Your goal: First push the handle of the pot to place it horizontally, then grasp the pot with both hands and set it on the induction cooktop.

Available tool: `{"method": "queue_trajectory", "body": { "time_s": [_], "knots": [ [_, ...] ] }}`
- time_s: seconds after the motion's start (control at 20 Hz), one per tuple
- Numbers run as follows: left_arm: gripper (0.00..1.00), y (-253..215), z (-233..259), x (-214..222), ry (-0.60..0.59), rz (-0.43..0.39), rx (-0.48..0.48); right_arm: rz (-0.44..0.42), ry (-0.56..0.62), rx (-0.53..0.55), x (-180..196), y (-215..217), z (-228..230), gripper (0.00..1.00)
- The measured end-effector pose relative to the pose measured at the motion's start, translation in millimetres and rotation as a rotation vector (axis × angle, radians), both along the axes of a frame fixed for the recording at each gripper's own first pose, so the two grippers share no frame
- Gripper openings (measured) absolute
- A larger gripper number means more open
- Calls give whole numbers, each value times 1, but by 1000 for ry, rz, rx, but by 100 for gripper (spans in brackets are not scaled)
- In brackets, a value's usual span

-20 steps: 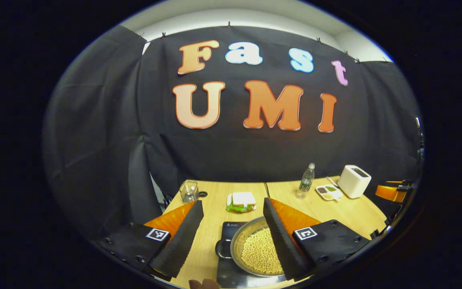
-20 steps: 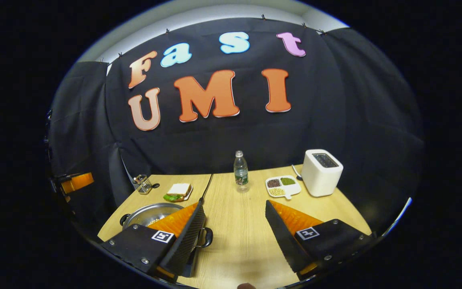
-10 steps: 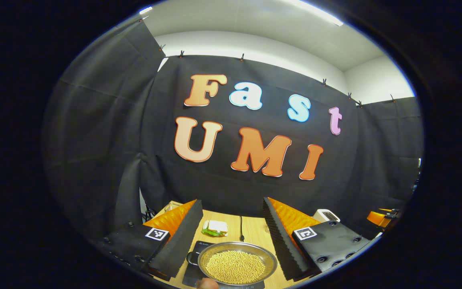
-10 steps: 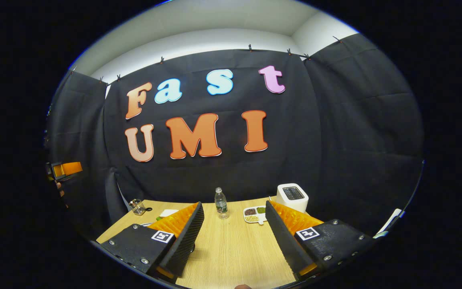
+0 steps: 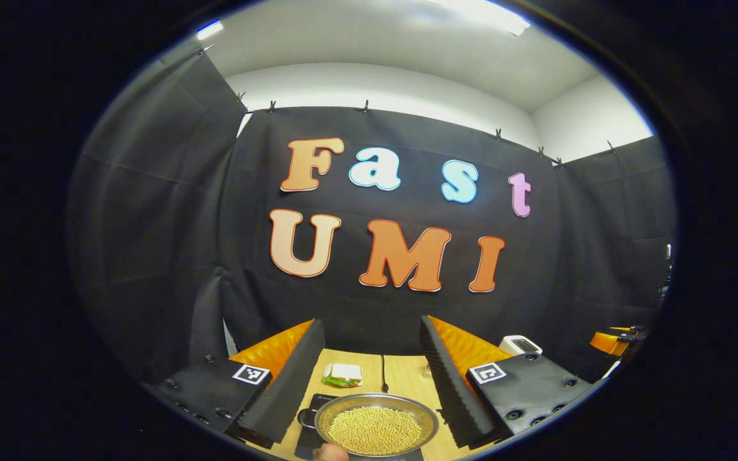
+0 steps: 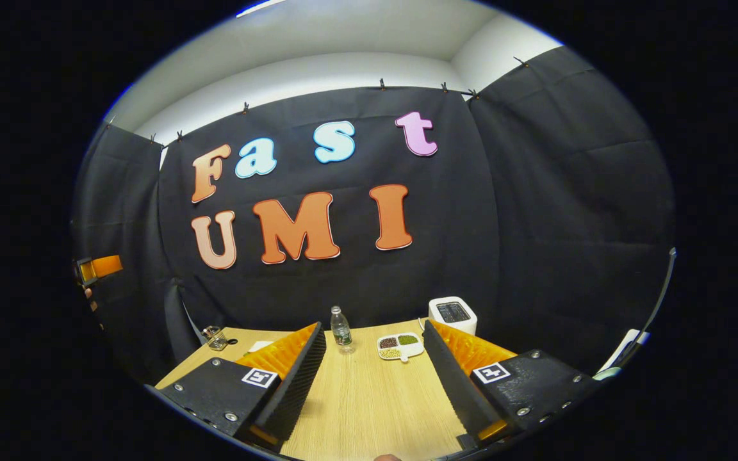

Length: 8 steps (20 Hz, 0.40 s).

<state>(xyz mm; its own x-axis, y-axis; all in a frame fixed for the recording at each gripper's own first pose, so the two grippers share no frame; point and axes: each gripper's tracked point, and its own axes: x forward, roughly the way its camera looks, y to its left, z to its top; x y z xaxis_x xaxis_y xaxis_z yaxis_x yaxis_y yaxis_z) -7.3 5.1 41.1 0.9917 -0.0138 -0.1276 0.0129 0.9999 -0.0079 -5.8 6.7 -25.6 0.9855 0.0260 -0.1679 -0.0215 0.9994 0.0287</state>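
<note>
Squarely between left gripper (image 5: 369, 378) fingers, pot (image 5: 377, 426) on cooktop (image 5: 308, 435).

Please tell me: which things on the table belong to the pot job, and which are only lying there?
For the job: pot of beans, induction cooktop beneath it.

Lying about: sandwich, water bottle, toaster, divided dish, glass cup.

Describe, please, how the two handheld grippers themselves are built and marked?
The left gripper and the right gripper look alike: two long wedge-shaped fingers with ridged inner pads, set on black bolted blocks, each carrying a small square black-and-white marker.
</note>
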Motion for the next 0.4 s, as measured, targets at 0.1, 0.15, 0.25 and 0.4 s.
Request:
{"method": "queue_trajectory", "body": {
  "time_s": [0.1, 0.15, 0.25, 0.4],
  "knots": [
    [98, -6, 0, -1, 3, -8, 2, 1, -2, 1, 0, -1, -1, 95],
    [97, -7, 0, -1, 2, -10, 4, 0, -3, 0, -1, -2, -1, 95],
    [98, -7, 0, 0, 0, -8, 13, 5, -5, 1, -1, -1, -1, 95],
    [97, -12, -4, 0, 11, -23, 10, 5, -6, -6, -2, -2, -2, 95]
  ]
}}
